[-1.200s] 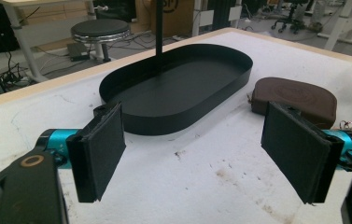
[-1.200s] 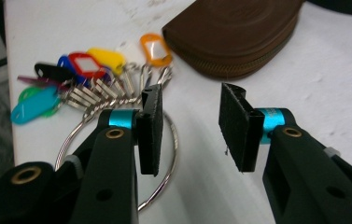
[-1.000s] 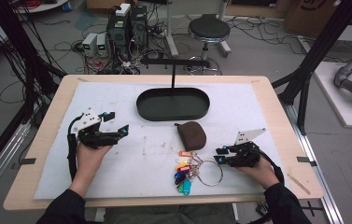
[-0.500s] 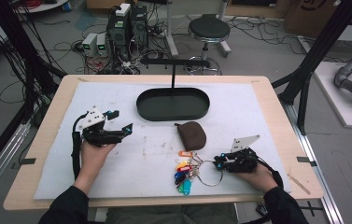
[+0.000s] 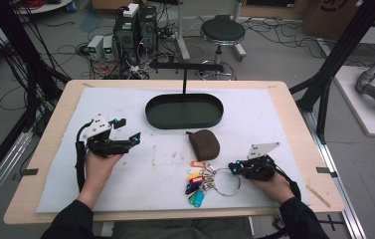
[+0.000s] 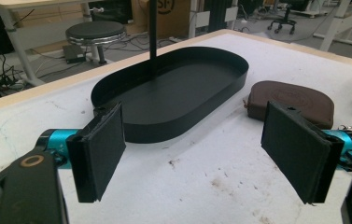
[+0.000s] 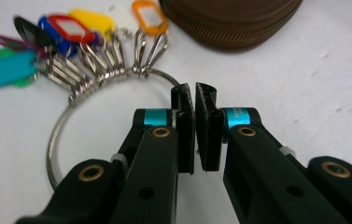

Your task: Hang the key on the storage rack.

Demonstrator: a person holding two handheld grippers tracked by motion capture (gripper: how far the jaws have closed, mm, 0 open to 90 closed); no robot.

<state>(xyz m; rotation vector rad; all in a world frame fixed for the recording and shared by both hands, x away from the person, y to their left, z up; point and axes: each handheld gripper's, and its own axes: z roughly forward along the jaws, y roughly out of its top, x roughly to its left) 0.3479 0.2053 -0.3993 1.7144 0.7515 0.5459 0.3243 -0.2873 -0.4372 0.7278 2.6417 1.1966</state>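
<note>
The right gripper has just been closing and its jaws now stand pinched on the wire of the large key ring, at the ring's near-right arc; the ring lies flat on the white table mat, just in front of the brown zip pouch, with the bunch of coloured key tags fanned out on its far side from the gripper. The left gripper hovers well apart over the left of the mat with its jaws wide and nothing between them, facing the black oval tray with its upright post. The step in hand looks like picking up the key bunch, probably to carry it toward the tray or its post. To do it well, the grip should sit square on the thin wire, since the pads meet on a narrow edge and the ring could pivot or slip out. A slow, straight lift lets the tags hang and settle under the ring instead of swinging. The brown pouch is close, so rise clear before moving across.
</note>
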